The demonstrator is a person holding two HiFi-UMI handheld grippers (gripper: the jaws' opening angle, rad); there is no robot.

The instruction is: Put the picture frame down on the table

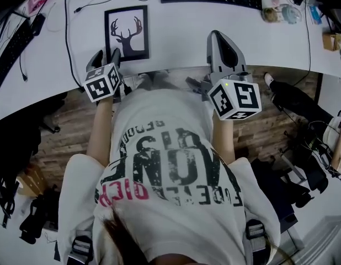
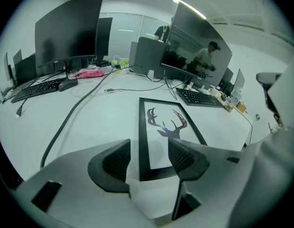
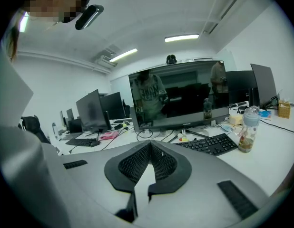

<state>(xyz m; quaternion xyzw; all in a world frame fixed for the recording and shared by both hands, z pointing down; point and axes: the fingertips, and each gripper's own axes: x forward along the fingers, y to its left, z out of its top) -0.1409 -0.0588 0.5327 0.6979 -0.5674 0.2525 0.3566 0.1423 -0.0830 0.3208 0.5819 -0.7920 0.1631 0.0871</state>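
Left gripper (image 2: 149, 148) jaws stand wide apart, straddling the near end of the picture frame (image 2: 165, 127), which lies flat on the table (image 1: 181, 35) close to its edge. Right gripper (image 3: 149, 148) is closed and empty. A careless pull back could snag the frame and drag it off.

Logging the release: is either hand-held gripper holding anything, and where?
Nothing is held. The left hand-held gripper is open at the near edge of the frame, which lies flat on the table; the right hand-held gripper is shut, empty.
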